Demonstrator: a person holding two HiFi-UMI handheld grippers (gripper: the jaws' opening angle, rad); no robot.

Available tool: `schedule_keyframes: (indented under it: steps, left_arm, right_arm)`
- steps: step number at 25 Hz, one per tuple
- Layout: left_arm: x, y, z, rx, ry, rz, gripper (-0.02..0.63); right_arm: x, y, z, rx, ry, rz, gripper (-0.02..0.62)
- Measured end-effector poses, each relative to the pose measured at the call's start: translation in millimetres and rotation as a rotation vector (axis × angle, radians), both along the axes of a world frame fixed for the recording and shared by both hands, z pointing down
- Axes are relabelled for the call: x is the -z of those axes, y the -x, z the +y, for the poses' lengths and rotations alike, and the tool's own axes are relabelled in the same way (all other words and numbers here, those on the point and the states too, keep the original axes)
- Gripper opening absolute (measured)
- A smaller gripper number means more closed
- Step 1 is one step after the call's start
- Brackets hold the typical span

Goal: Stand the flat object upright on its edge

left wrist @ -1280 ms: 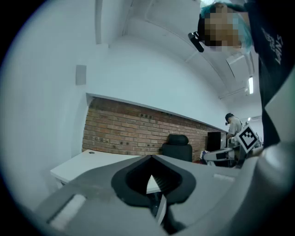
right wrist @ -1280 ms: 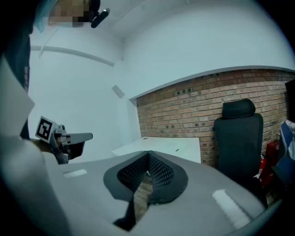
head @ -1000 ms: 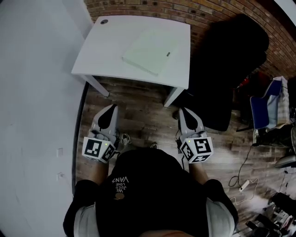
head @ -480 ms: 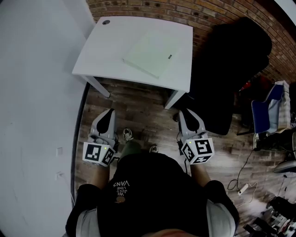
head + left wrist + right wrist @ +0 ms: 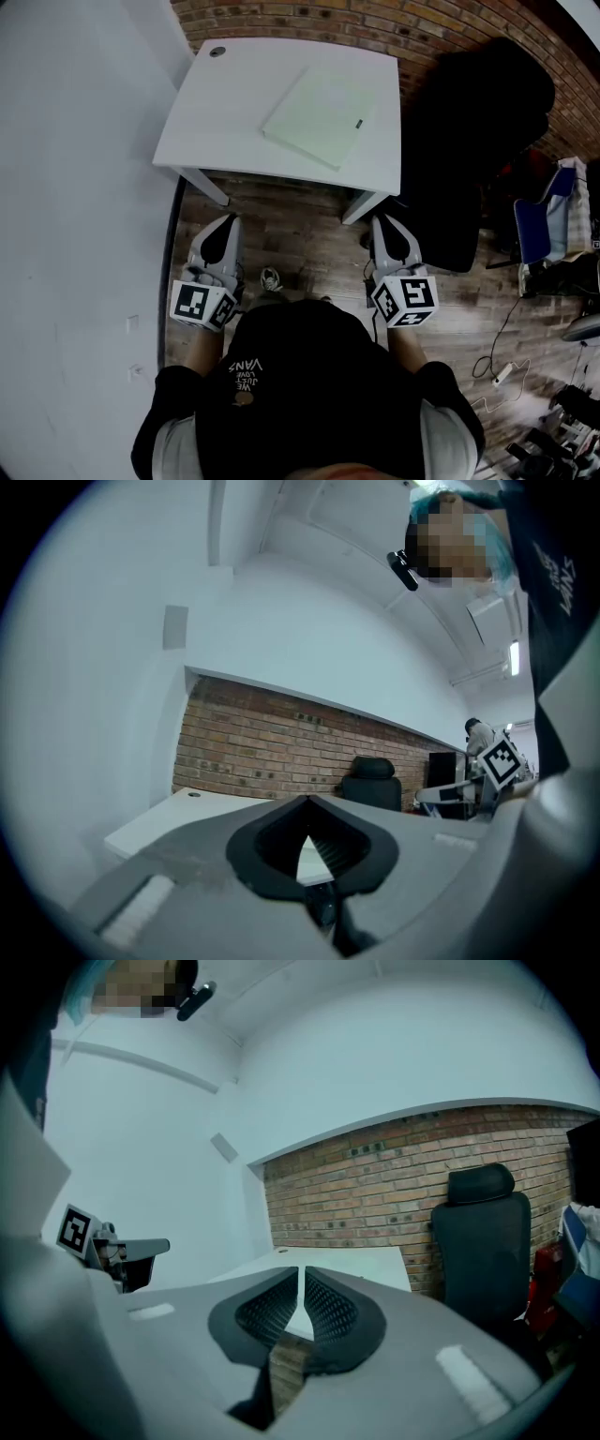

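Observation:
A flat pale green board (image 5: 321, 117) lies face down on the white table (image 5: 225, 122), towards its right half. Both grippers are held low over the wooden floor, short of the table's front edge and well apart from the board. My left gripper (image 5: 225, 223) points at the table's left leg, and its jaws (image 5: 307, 799) meet at the tips with nothing in them. My right gripper (image 5: 386, 223) points at the right leg. Its jaws (image 5: 301, 1271) are closing, a thin slit still shows between them, and nothing is between them.
A black office chair (image 5: 478, 112) stands right of the table against the brick wall (image 5: 394, 23). A white wall (image 5: 75, 187) runs along the left. A blue chair with clutter (image 5: 539, 220) and floor cables (image 5: 502, 370) lie at the right.
The table and board have shifted slightly down and to the right in the head view as the person moved nearer. Both grippers stay low in front of the body.

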State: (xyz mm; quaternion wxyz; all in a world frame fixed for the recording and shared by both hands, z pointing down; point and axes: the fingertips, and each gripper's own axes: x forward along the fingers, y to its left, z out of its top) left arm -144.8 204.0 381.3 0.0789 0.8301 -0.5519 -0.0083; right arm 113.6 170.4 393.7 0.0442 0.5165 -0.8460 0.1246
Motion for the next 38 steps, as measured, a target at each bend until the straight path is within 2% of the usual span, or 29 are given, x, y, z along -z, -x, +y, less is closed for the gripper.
schedule_keyframes:
  steps: [18, 28, 38]
  left_arm:
    - [-8.5, 69.7, -71.8, -0.213, 0.010, -0.011, -0.002]
    - [-19.4, 70.5, -101.0, -0.265, 0.037, -0.001, -0.002]
    - [-21.5, 67.9, -159.4, -0.259, 0.035, -0.028, -0.002]
  right_arm:
    - [-6.9, 67.2, -26.8, -0.210, 0.016, -0.013, 0.005]
    - [-15.3, 70.8, -39.6, -0.251, 0.042, -0.009, 0.005]
    - [-21.7, 61.1, -91.3, -0.257, 0.045, -0.017, 0.005]
